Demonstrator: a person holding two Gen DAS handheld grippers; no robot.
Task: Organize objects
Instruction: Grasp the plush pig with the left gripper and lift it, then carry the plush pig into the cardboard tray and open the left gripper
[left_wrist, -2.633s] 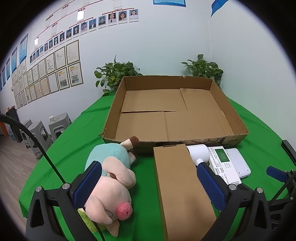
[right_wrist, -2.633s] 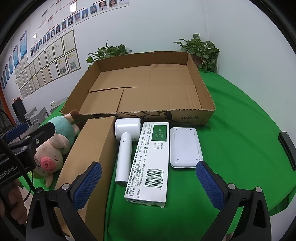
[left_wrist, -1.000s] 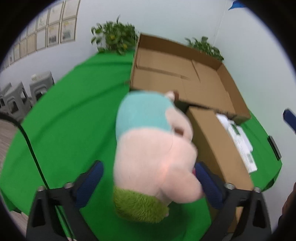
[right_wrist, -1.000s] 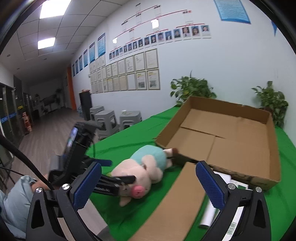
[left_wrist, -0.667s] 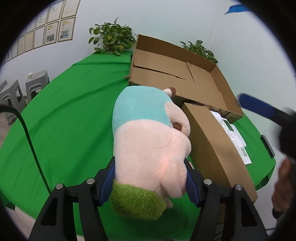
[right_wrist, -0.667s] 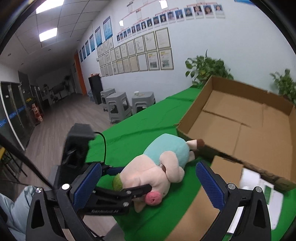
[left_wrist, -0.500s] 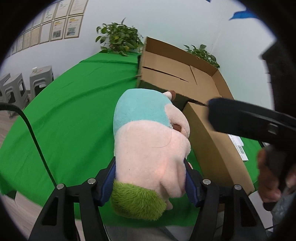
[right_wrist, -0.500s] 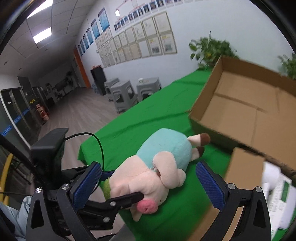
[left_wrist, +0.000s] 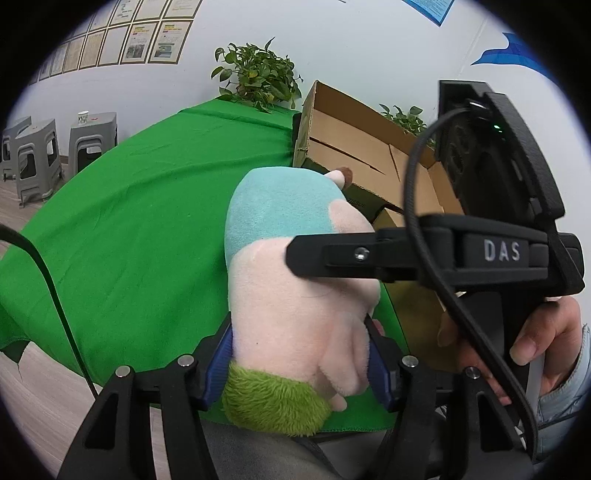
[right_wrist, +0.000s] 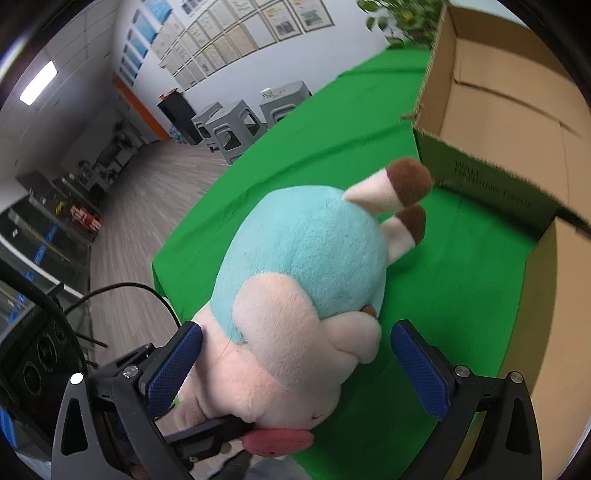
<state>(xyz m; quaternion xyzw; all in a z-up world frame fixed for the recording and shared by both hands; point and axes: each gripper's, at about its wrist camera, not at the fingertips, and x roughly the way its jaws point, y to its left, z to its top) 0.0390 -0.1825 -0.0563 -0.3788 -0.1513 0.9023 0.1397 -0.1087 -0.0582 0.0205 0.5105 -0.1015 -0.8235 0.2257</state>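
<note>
The left gripper (left_wrist: 299, 363) has its blue-padded fingers (left_wrist: 218, 365) pinching the head of the plush pig (left_wrist: 295, 280), which dents visibly between them and hangs lifted at the near edge of the table (left_wrist: 122, 221). The right gripper (right_wrist: 295, 363) stands with its fingers (right_wrist: 173, 365) spread to either side of the same head; whether the pads touch the fur cannot be told. The toy looks light, soft and squashy with a grippy pile, so it should not slip or break, though a hold on one end may let the teal body droop; the firmer head or the middle of the body seems the best place to take it. Beyond it, to the far right, lies the open cardboard box (right_wrist: 509, 107), with a closed carton (right_wrist: 546, 314) nearer. The right tool reads "DAS"; print on the box wall is too blurred to read.
</note>
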